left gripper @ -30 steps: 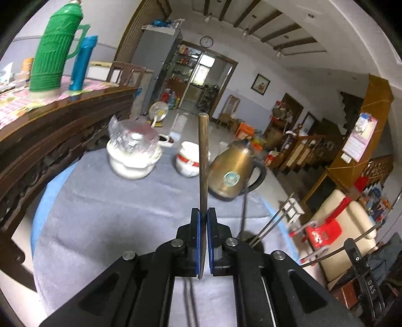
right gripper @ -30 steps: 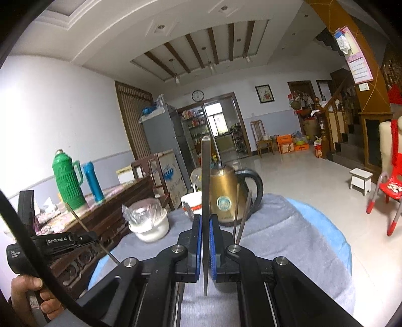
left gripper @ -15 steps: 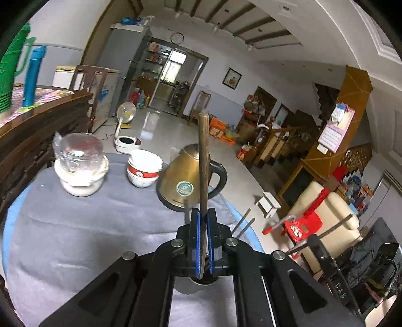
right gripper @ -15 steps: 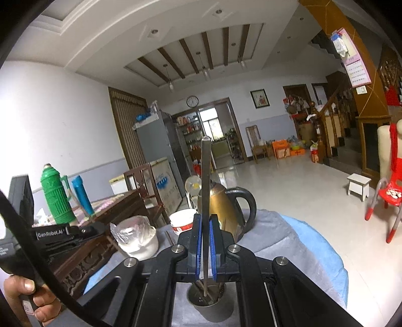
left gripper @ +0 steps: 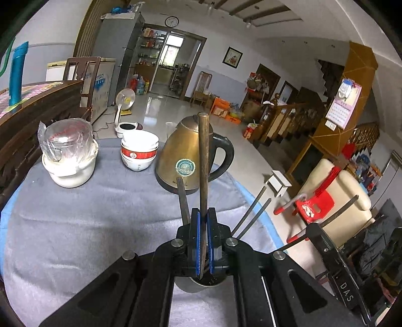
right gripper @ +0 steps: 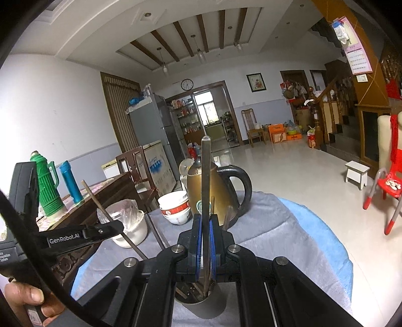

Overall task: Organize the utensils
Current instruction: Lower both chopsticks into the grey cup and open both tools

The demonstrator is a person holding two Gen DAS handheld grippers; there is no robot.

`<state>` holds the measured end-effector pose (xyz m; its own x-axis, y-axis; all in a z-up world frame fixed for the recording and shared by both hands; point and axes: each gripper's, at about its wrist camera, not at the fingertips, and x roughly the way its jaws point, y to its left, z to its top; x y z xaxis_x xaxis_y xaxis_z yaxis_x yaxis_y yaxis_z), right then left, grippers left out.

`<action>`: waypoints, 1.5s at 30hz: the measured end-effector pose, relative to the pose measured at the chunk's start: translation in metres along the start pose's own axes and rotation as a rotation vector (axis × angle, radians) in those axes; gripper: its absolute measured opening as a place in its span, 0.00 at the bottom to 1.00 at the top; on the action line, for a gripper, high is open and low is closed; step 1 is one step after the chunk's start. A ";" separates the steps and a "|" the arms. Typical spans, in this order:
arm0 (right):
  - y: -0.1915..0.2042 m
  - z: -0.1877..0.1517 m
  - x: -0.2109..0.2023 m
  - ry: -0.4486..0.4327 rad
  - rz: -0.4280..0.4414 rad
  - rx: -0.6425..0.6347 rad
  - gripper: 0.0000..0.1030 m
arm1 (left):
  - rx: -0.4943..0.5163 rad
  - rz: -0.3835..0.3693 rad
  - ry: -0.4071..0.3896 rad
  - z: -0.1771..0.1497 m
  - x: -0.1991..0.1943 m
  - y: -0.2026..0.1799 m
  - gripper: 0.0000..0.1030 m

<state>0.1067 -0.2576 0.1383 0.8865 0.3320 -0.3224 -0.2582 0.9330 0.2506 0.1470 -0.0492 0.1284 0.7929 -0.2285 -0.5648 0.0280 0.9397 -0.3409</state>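
My left gripper and right gripper each clench a chopstick over the cup at six o'clock; crowding risks toppling it.

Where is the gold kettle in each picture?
Left wrist view: the kettle stands at the middle, on the grey cloth, partly behind the chopstick held in the left gripper, with the bowls to its left.
Right wrist view: the kettle stands at the middle, behind the right gripper, bowls again on its left.
Shared landmark: the round wall clock above the doorway in both views.
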 end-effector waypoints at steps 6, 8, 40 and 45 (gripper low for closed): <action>-0.002 -0.002 0.007 0.018 -0.006 -0.004 0.06 | 0.011 0.010 0.017 -0.004 0.005 -0.002 0.05; -0.001 -0.002 0.009 0.025 -0.006 -0.005 0.06 | 0.014 0.013 0.017 -0.004 0.006 -0.002 0.05; 0.000 -0.025 0.044 0.139 0.005 -0.013 0.06 | 0.016 0.034 0.081 -0.015 0.033 0.002 0.05; 0.000 -0.028 0.049 0.155 0.003 -0.013 0.06 | 0.021 0.036 0.088 -0.016 0.035 0.002 0.05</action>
<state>0.1390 -0.2376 0.0966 0.8161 0.3515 -0.4587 -0.2667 0.9332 0.2407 0.1654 -0.0592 0.0956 0.7372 -0.2154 -0.6404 0.0142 0.9525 -0.3041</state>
